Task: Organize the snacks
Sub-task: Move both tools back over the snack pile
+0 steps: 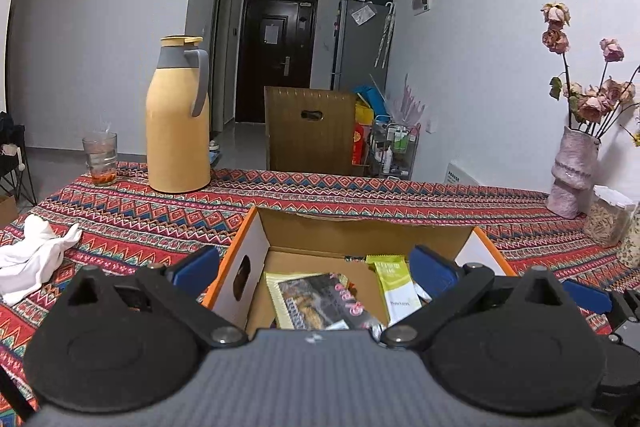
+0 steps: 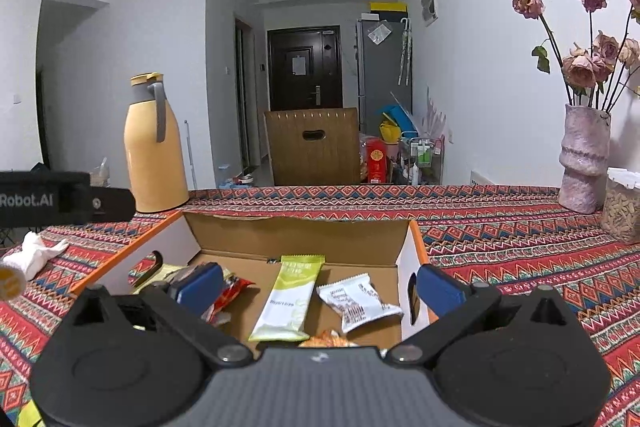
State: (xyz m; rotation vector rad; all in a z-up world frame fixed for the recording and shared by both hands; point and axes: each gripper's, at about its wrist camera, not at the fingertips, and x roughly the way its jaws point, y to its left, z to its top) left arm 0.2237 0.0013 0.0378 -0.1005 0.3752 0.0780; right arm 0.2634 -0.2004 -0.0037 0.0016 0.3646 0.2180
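Note:
An open cardboard box (image 1: pixel 352 231) (image 2: pixel 304 233) with orange-edged white sides sits on the patterned tablecloth. Inside lie a green-and-white snack bar (image 1: pixel 396 287) (image 2: pixel 290 301), a dark packet with a pale yellow border (image 1: pixel 316 301), a white printed packet (image 2: pixel 358 301), a red wrapper (image 2: pixel 230 293) and an orange snack (image 2: pixel 328 339) at the near edge. My left gripper (image 1: pixel 314 267) hovers open over the box, straddling its left wall. Open too, my right gripper (image 2: pixel 318 285) hangs above the box with nothing between its blue pads (image 2: pixel 200 285).
A yellow thermos (image 1: pixel 178 119) (image 2: pixel 154 147) and a glass (image 1: pixel 100 157) stand at the table's far left. A white cloth (image 1: pixel 34 253) lies at the left. A pink vase (image 1: pixel 572 173) (image 2: pixel 584 159) of dried roses and a jar (image 1: pixel 608 215) stand right. A wooden chair (image 1: pixel 310 129) is behind.

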